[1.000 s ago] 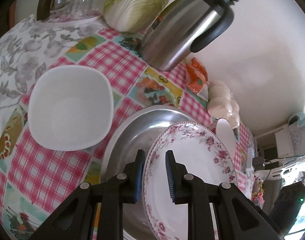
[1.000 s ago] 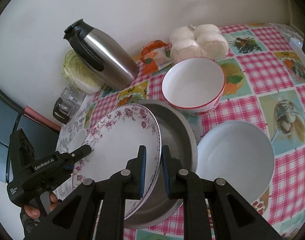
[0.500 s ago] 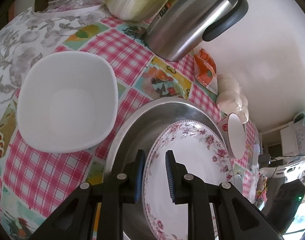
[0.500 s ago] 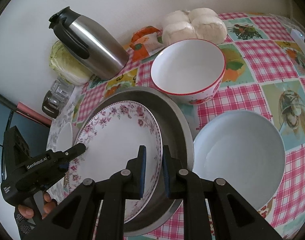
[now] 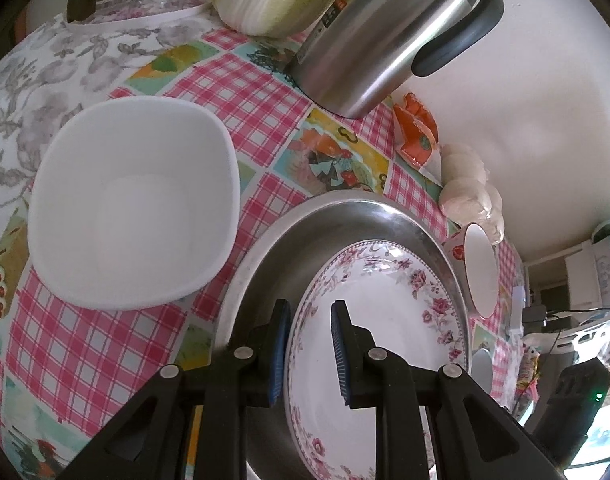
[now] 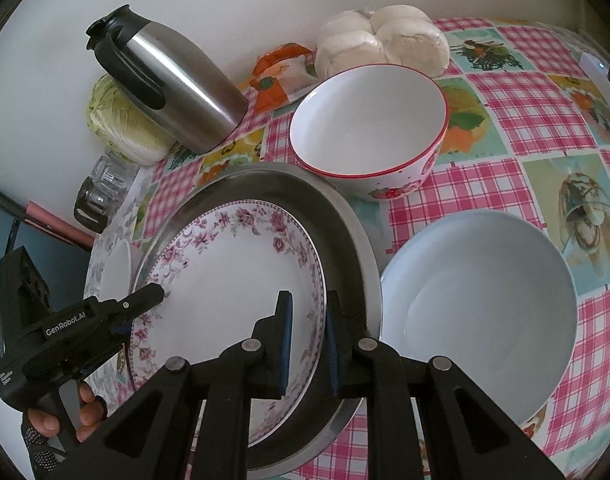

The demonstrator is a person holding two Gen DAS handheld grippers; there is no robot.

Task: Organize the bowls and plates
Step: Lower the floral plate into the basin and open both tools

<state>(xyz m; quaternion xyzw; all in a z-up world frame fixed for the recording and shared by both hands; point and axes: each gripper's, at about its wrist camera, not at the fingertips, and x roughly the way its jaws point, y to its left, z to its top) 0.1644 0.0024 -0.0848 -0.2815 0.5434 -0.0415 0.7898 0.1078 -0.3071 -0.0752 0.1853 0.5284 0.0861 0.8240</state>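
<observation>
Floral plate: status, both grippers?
Left gripper and right gripper shut on pink-floral white plate, opposite rims. Plate inside round steel tray. Nothing blocking.

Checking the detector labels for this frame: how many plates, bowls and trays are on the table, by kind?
Plates: 1, the pink-floral white plate.
Bowls: 3, the square white bowl, the red-rimmed round white bowl and the pale blue round bowl.
Trays: 1, the round steel tray under the plate.
Total: 5.

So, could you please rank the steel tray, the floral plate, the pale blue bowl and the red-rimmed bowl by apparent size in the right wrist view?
1. steel tray
2. floral plate and pale blue bowl: too alike to rank
3. red-rimmed bowl, though it sits farther away
</observation>
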